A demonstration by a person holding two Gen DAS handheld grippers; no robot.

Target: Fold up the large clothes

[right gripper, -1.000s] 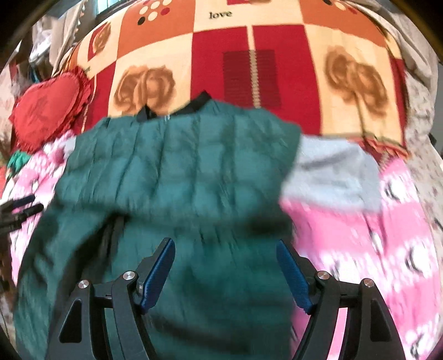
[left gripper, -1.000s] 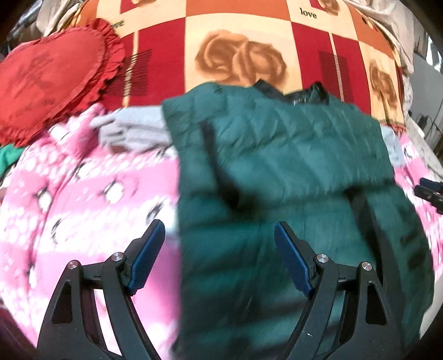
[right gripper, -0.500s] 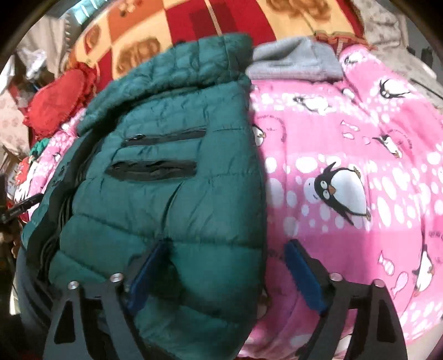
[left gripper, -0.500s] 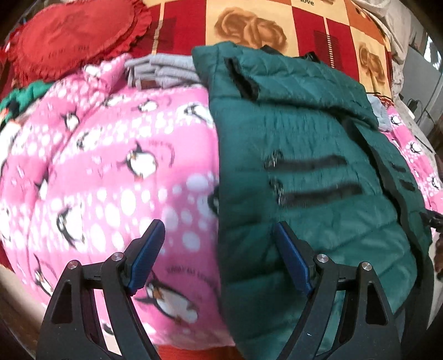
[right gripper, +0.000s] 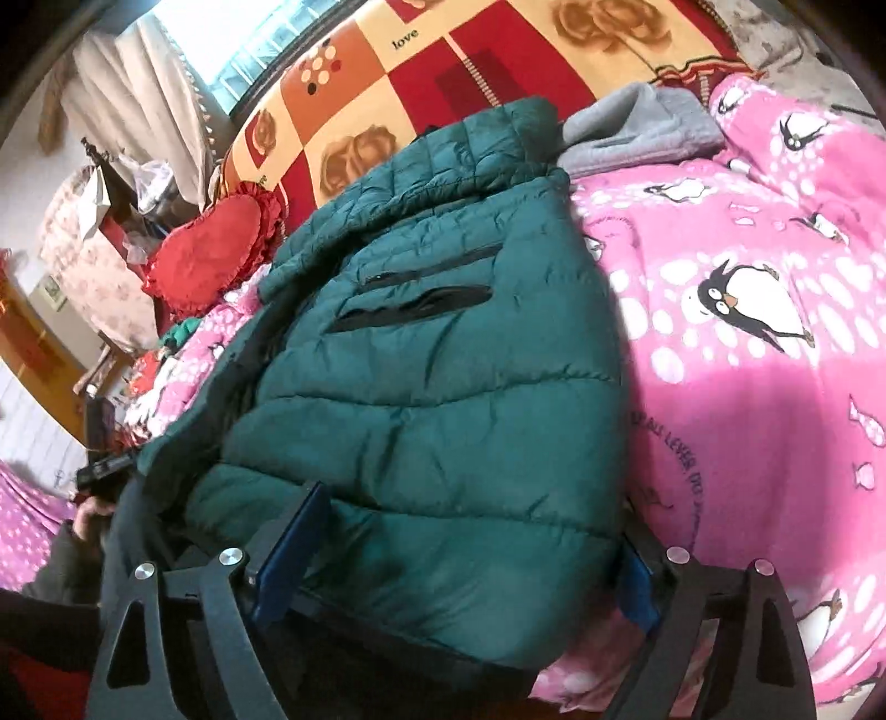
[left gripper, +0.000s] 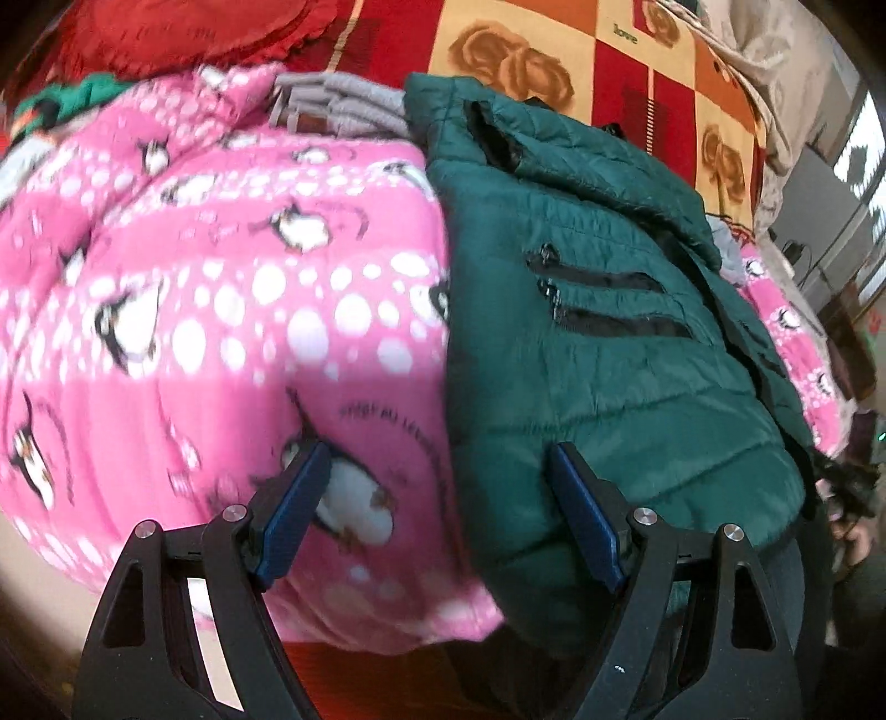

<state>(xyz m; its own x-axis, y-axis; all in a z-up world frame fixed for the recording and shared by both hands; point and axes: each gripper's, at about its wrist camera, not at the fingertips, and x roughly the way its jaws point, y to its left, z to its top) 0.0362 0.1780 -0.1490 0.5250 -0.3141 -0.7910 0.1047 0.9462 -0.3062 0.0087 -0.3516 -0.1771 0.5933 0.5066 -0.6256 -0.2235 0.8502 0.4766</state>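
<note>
A dark green puffer jacket (left gripper: 609, 354) (right gripper: 443, 387) lies on a pink penguin blanket (left gripper: 221, 288) (right gripper: 747, 343), its two zip pockets facing up. My left gripper (left gripper: 437, 459) is open over the jacket's left edge near the hem, one finger above the blanket and the other above the jacket. My right gripper (right gripper: 470, 515) is open wide around the hem's right corner. The padded cloth bulges between its fingers and hides most of the right pad. The left gripper (right gripper: 105, 465) also shows at the right wrist view's left edge.
Beyond the jacket lie a folded grey garment (left gripper: 343, 105) (right gripper: 637, 127), a red heart cushion (right gripper: 210, 260) and a red and orange rose-patterned cover (left gripper: 554, 50) (right gripper: 443, 61). The bed's near edge runs just under both grippers. Cluttered furniture (right gripper: 94, 221) stands far left.
Both grippers have drawn back from the jacket's upper part and sunk to its hem at the bed's near edge. The right jaws have spread wider, with the hem corner now between them.
</note>
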